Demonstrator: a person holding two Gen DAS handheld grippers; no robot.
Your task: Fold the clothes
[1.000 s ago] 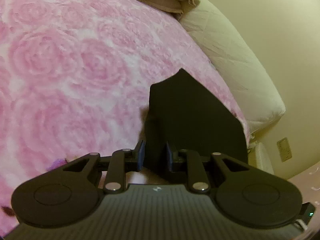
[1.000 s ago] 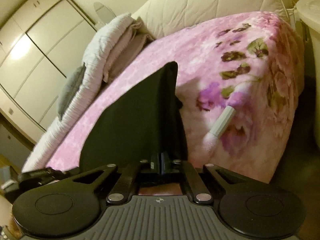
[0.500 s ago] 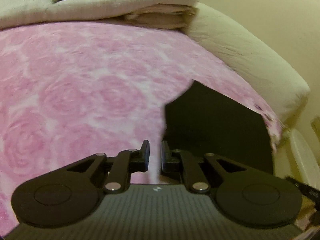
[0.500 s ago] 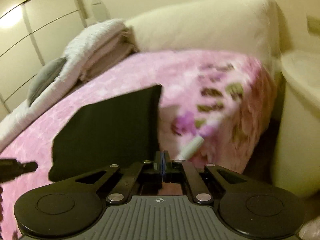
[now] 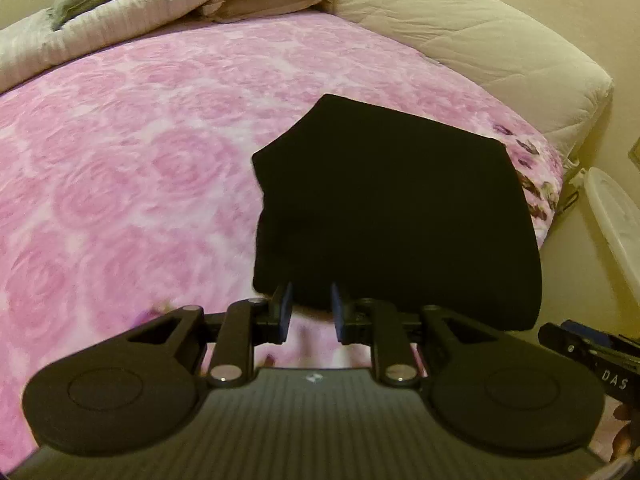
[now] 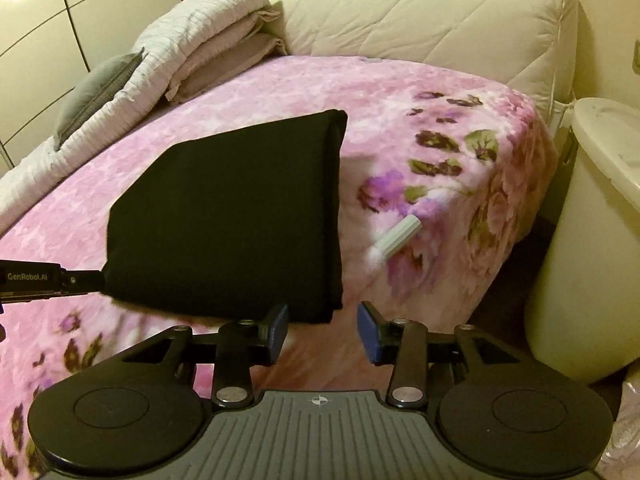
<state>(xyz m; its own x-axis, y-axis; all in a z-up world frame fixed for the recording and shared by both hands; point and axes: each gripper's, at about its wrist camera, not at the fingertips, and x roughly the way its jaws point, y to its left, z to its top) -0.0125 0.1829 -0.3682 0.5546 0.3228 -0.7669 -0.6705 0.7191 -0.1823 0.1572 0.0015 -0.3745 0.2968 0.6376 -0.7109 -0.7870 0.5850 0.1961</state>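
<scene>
Now, black garment [image 6: 236, 216] folded flat near bed [image 5: 120, 168] front right corner; left gripper [image 5: 308, 312] and right gripper [image 6: 322, 328] jaws parted, holding nothing. Withdraw level, without snagging near edge.

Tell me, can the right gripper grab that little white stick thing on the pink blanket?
Probably yes. The right gripper is open and holds nothing, and the white stick lies bare on the pink blanket, ahead and to the right. The folded black garment sits left, not between them.
</scene>
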